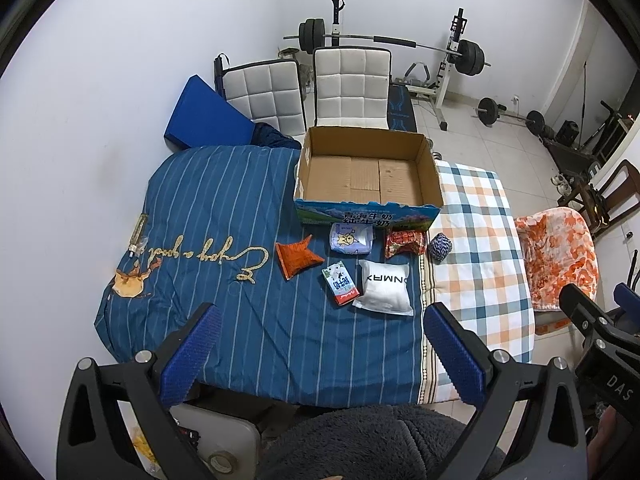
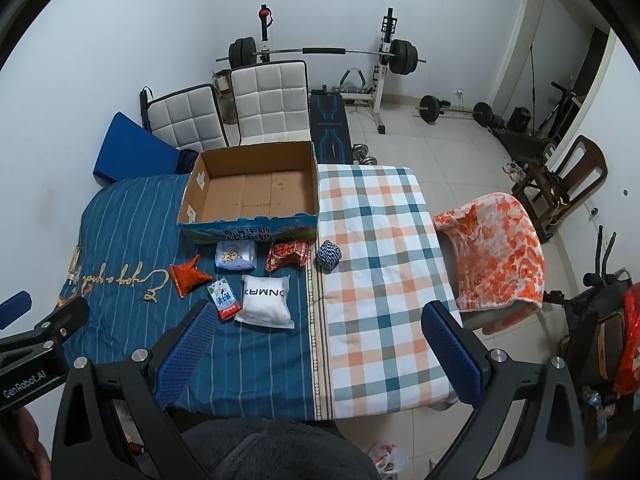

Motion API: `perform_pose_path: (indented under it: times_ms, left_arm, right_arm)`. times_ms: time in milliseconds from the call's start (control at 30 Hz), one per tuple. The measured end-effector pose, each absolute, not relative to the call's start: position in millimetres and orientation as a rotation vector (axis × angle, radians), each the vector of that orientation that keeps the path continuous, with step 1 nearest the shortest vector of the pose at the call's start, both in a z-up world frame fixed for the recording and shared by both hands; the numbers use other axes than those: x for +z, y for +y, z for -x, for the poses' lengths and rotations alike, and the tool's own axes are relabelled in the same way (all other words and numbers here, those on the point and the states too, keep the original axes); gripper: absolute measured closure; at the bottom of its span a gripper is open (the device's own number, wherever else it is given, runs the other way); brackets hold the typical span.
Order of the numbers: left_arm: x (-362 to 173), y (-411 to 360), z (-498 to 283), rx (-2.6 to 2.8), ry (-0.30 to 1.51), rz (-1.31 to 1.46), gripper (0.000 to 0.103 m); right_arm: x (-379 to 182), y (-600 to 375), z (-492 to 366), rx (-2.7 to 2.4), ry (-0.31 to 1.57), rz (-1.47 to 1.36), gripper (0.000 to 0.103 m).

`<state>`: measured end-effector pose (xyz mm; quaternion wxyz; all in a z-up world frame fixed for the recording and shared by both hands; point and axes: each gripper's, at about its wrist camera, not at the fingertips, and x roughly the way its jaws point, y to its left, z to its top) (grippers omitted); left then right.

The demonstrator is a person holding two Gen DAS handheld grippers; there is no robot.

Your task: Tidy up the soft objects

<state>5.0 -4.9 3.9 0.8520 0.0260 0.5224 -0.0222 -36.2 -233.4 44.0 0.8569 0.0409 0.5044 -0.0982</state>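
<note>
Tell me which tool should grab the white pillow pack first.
Probably left: the white pillow pack lies almost straight ahead of the open left tool; the open right tool faces the checked cloth.

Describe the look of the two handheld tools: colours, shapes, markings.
Both match. The left tool and right tool have black Y-shaped frames with silver round bolts and two flat fingers faced with ribbed blue pads. White lettering marks the bodies: "GenRobot.AI" on the left tool, "DAS" on the right. No cables visible.
</note>
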Motion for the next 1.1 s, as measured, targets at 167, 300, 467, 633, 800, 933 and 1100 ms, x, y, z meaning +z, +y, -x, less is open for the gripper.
perform_pose_path:
  times_ms: [167, 300, 467, 633, 800, 933, 1100]
  left_arm:
    - [4, -6, -5, -0.048, 1.099, -0.055, 0.0]
    - [4, -7, -7, -0.048, 1.096, -0.057, 0.0]
    - [4, -8, -9, -0.048, 1.096, -0.058, 0.0]
    - [2, -8, -9, -0.05, 1.095, -0.054, 0.0]
    - [-1, -6, -13, -0.047, 1.095, -0.051, 0.0]
    - [-3, -6, -16, -0.044, 1.097, -0.047, 0.0]
    - [-6, -5, -19, -0.05, 1.105, -0.039, 0.0]
  right_arm:
    - [44, -234, 36, -0.205, 1.06, -0.087, 0.0]
    - [43, -233, 35, -0.202, 1.059, -0.083, 0.0]
    - [43, -234, 33, -0.201, 1.062, -0.083, 0.0]
    - [42, -232, 33, -0.201, 1.059, -0.082, 0.0]
    - [37, -223, 21, -0.19, 1.066, -0.075, 0.0]
    - [34, -223, 18, -0.189, 1.067, -0.077, 0.0]
    - [21, -227, 5, -0.184, 1.084, -0.098, 0.0]
